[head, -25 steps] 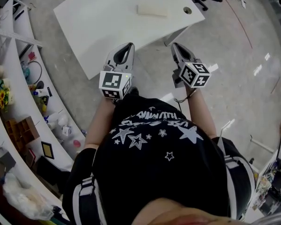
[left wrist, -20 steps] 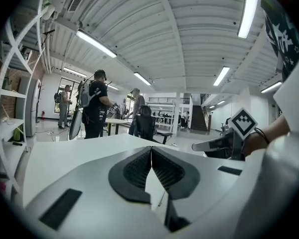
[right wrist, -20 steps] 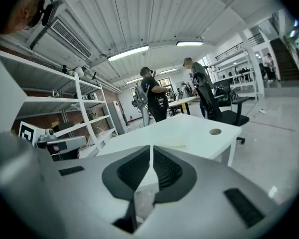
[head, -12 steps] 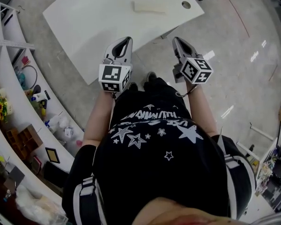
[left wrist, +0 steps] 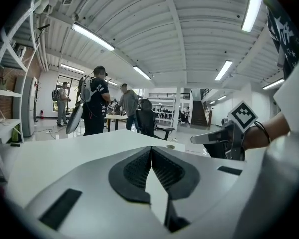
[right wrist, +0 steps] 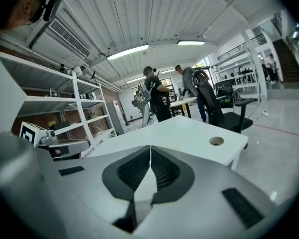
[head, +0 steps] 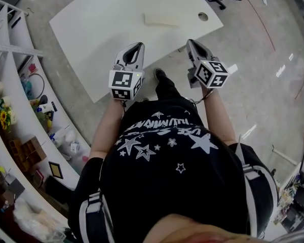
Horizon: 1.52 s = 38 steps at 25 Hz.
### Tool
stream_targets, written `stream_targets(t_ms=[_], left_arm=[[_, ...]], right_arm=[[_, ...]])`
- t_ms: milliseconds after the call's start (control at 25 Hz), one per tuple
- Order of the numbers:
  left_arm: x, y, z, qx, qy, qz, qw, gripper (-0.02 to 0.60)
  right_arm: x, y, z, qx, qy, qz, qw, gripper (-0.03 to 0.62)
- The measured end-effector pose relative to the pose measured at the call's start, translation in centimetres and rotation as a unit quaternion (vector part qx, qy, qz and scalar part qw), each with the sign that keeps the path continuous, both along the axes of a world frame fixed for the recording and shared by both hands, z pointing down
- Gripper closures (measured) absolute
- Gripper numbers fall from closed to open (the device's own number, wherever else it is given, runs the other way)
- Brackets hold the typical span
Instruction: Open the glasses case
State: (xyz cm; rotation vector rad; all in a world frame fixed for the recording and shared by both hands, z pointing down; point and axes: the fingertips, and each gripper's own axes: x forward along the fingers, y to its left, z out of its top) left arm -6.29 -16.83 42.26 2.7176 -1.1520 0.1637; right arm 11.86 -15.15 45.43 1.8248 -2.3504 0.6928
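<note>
1. Left gripper: jaws closed pad to pad, nothing between them.
2. Right gripper: jaws likewise pressed together, empty.
3. Head view: both grippers sit mid-frame, side by side in front of the person's chest, at the near edge of the white counter.
4. Glasses case: cream oblong, lying flat on the counter at upper centre of frame, left of the round cable hole, well apart from both grippers.
5. Writing: marker cube shows black-and-white squares only. White lettering with stars on the black shirt is upside down and not legible.
</note>
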Motion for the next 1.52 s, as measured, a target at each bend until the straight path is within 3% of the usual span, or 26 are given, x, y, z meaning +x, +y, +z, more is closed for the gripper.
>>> stream_targets(t_ms=[240,600,920,1200,1520], left_arm=[[2.9,-3.7,1.3,-0.008,-0.028,0.0,0.9996,0.568],[6.0,-8.7,5.9,-0.054,-0.074,-0.013,0.9957,0.568],[6.9,-11.7,10.2,-0.089,-0.137,-0.038,0.9859,0.568],[7.2,-13.4,12.8,-0.128,-0.165,-0.054,0.9765,0.568],[7.5,-14.0,15.2,-0.156,-0.186,-0.063,0.968,0.569]], right_arm=[[2.2,-5.2,1.6,-0.01,-0.007,-0.023,1.0,0.585],[4.3,-11.1,3.9,-0.03,0.004,-0.059,0.998,0.585],[4.5,-13.7,6.0,-0.058,0.019,-0.102,0.993,0.585],[4.4,-15.4,7.4,-0.073,0.017,-0.133,0.988,0.585],[3.3,-16.3,8.6,-0.089,0.089,-0.212,0.969,0.585]])
